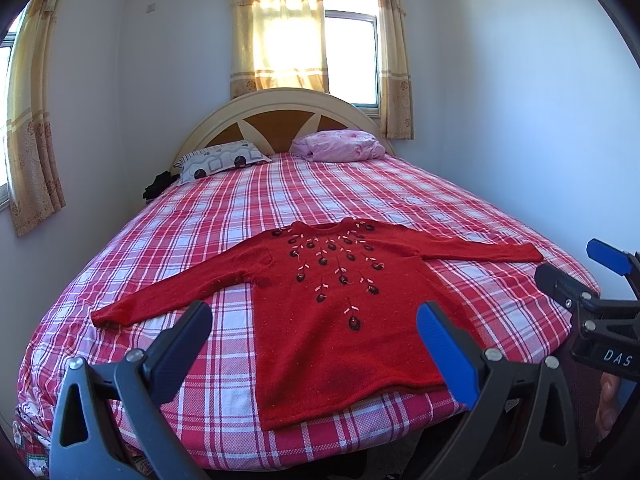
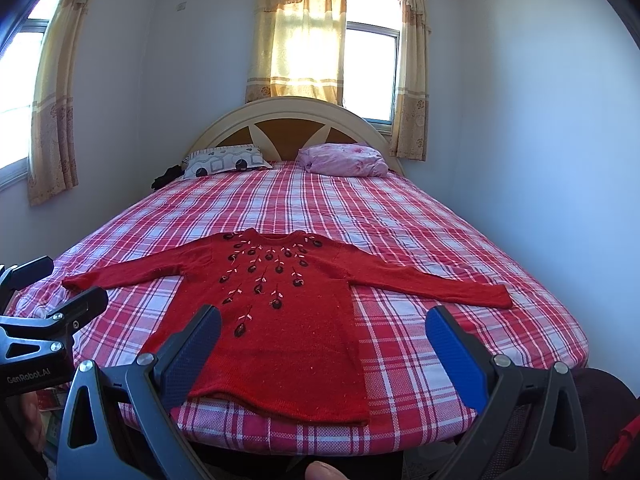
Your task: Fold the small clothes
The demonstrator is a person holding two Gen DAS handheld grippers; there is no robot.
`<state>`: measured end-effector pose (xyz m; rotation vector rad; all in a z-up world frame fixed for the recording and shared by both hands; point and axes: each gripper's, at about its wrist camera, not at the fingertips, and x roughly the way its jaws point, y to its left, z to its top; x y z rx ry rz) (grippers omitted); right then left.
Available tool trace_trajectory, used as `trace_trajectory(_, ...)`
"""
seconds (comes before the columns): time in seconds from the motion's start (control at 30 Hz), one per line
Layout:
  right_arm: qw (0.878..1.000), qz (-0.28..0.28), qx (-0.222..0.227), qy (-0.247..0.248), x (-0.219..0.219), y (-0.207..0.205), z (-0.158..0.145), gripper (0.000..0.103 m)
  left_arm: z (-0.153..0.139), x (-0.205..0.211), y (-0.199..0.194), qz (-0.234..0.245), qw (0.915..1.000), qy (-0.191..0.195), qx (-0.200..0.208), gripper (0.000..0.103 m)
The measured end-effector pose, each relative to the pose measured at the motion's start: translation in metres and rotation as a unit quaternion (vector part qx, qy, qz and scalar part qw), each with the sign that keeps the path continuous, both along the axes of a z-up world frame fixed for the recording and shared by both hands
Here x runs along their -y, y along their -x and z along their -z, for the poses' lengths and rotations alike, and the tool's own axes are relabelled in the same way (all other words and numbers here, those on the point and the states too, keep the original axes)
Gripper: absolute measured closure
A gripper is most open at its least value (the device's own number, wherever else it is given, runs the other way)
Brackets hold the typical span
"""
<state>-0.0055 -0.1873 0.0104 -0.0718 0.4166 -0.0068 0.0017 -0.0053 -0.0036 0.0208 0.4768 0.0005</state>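
A small red sweater [image 1: 340, 320] with dark embroidered flowers lies flat, face up, near the foot of the bed, both sleeves spread out sideways. It also shows in the right wrist view [image 2: 280, 320]. My left gripper [image 1: 316, 340] is open and empty, held above the hem end of the sweater. My right gripper [image 2: 324, 344] is open and empty, also above the hem end. The right gripper shows at the right edge of the left wrist view [image 1: 580, 272]; the left gripper shows at the left edge of the right wrist view [image 2: 52, 284].
The bed [image 1: 360, 192] has a red and white plaid sheet. A patterned pillow [image 1: 220, 160] and a pink pillow [image 1: 340, 146] lie by the headboard [image 1: 280, 120]. White walls stand on both sides. A curtained window [image 1: 312, 40] is behind the bed.
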Motion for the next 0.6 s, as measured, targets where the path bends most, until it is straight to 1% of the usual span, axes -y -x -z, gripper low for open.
trace_trajectory(0.6, 1.0, -0.001, -0.002, 0.0, -0.0012, 0.0004, 0.002, 0.001, 0.0002, 0.0, -0.0004, 0.0, 1.0, -0.001, 0.0, 0.0)
